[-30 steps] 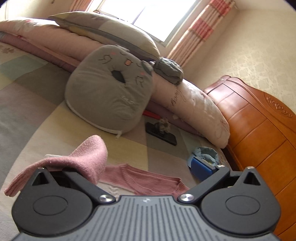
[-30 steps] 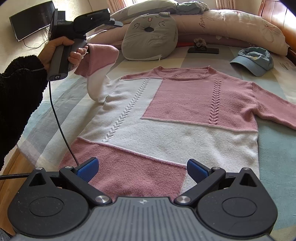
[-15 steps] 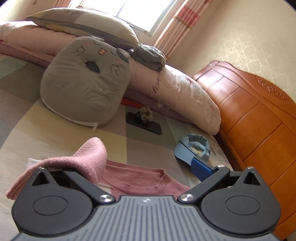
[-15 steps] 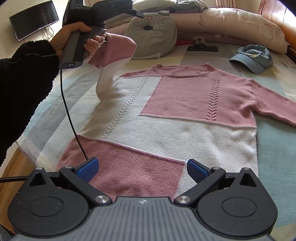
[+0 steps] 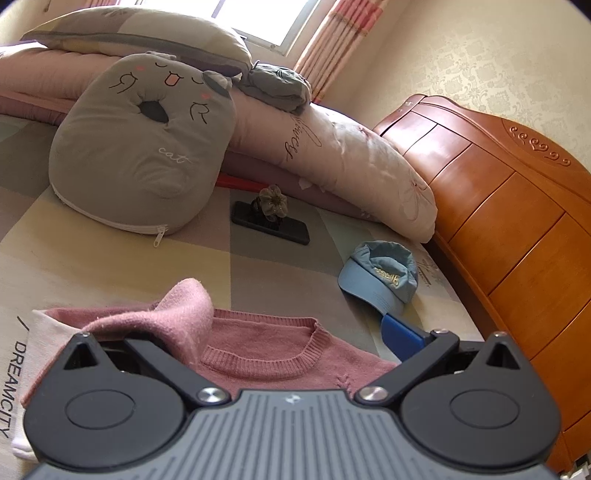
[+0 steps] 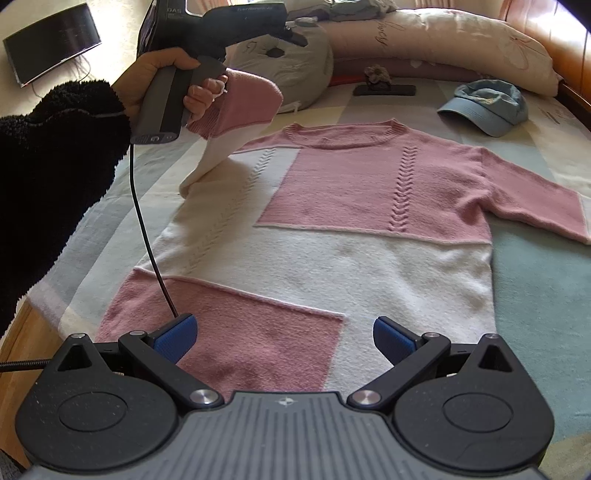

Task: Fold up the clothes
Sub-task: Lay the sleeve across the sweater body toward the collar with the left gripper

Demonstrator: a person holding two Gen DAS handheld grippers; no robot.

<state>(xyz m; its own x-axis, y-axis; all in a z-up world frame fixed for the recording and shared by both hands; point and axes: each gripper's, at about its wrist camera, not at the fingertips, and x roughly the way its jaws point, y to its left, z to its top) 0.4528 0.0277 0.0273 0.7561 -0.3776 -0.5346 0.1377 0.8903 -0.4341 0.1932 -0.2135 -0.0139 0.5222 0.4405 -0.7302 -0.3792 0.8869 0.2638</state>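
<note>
A pink and white knit sweater (image 6: 332, 229) lies flat, front up, on the bed, its collar (image 5: 258, 354) at the far end. Its left sleeve (image 6: 240, 107) is lifted off the bed and hangs from my left gripper (image 6: 291, 35), which a hand (image 6: 162, 70) holds above the sweater's left shoulder. In the left wrist view the sleeve's pink cuff (image 5: 177, 310) drapes over and hides the left finger. The blue right finger (image 5: 402, 339) stands far apart, so the left gripper (image 5: 291, 339) is open. My right gripper (image 6: 284, 336) hovers open over the hem with nothing in it.
A grey cat cushion (image 5: 144, 147), a dark phone (image 5: 269, 223) with a hair tie on it and a blue cap (image 5: 380, 277) lie beyond the collar. Long pillows (image 5: 332, 155) and a wooden headboard (image 5: 498, 206) stand behind. The sweater's right sleeve (image 6: 535, 199) lies stretched out flat.
My left gripper has carried the lifted sleeve to the right, from beside the sweater to above its left shoulder. The right gripper has not moved.
</note>
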